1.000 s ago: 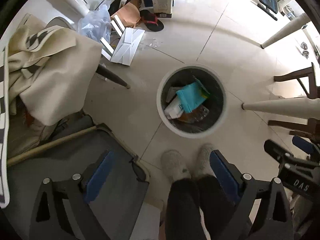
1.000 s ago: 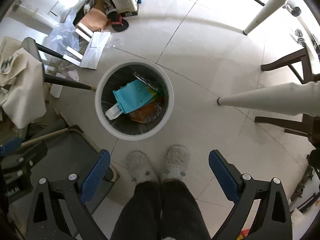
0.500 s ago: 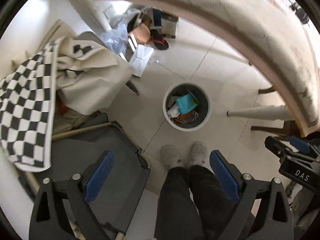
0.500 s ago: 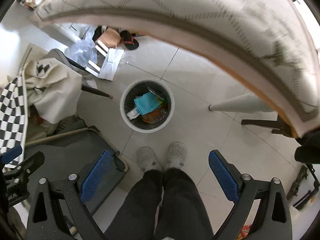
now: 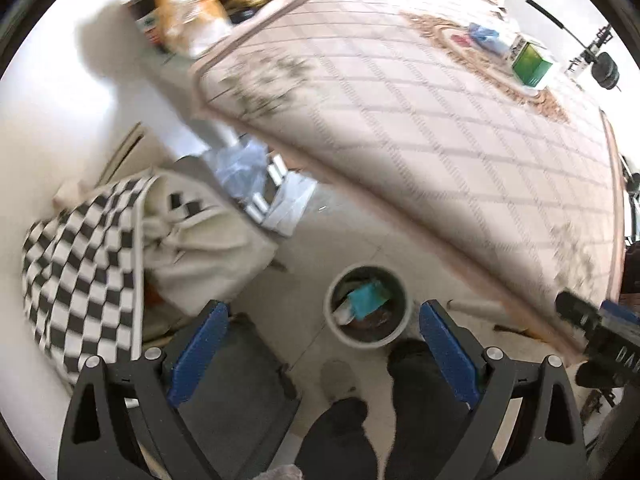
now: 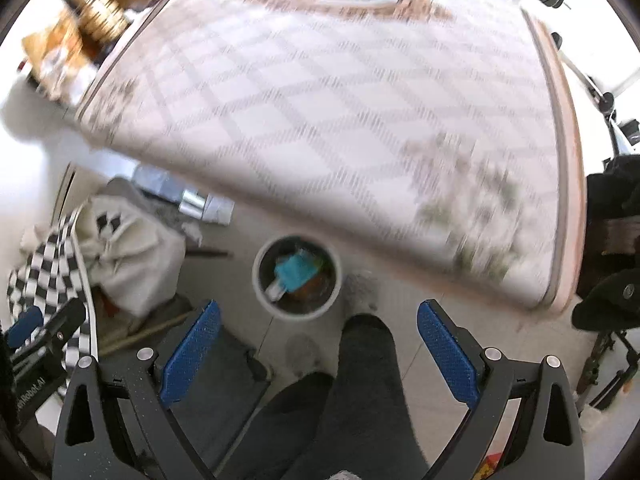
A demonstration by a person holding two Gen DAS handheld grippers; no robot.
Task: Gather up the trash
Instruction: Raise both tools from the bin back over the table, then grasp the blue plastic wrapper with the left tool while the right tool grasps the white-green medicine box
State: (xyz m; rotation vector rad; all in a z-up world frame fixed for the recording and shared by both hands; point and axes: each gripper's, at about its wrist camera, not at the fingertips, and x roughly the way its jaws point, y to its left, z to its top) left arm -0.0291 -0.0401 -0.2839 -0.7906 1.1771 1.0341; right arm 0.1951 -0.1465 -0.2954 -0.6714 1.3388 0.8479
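View change: both cameras have been lifted well away from the trash bin (image 5: 368, 306), which half a second ago was already shrinking in view and a second ago filled the middle of both views; it is now seen small and low, and the top of the surface (image 5: 420, 120) is laid open above it.
Trash bin: it is seen on the tiled floor (image 5: 304, 304) just in front of the near edge of the surface, with a teal packet (image 5: 366, 295) and a white scrap inside it; it is also seen in the right view (image 6: 297, 276), blurred.
Left gripper (image 5: 322, 354): the fingers (image 5: 198, 350) are spread wide and nothing is held between them.
Right gripper (image 6: 316, 354): the fingers (image 6: 446, 348) are likewise spread wide and empty.
Surface contents: far beyond the bin, at the back of the patterned cloth, a green box (image 5: 532, 62) and a blue wrapper (image 5: 486, 36) are seen; an orange bag (image 5: 188, 4) is seen at the back left corner. All are blurred by the motion.
Beside the bin: a checkered cloth (image 5: 76, 280) is draped on a chair to the left of the bin, and the person's dark legs (image 5: 404, 408) are seen just behind it.
Meaning for the task: a drop into the bin is judged done, and the next piece is judged to be sought on the surface. Which item counts as trash cannot be told from this blur.
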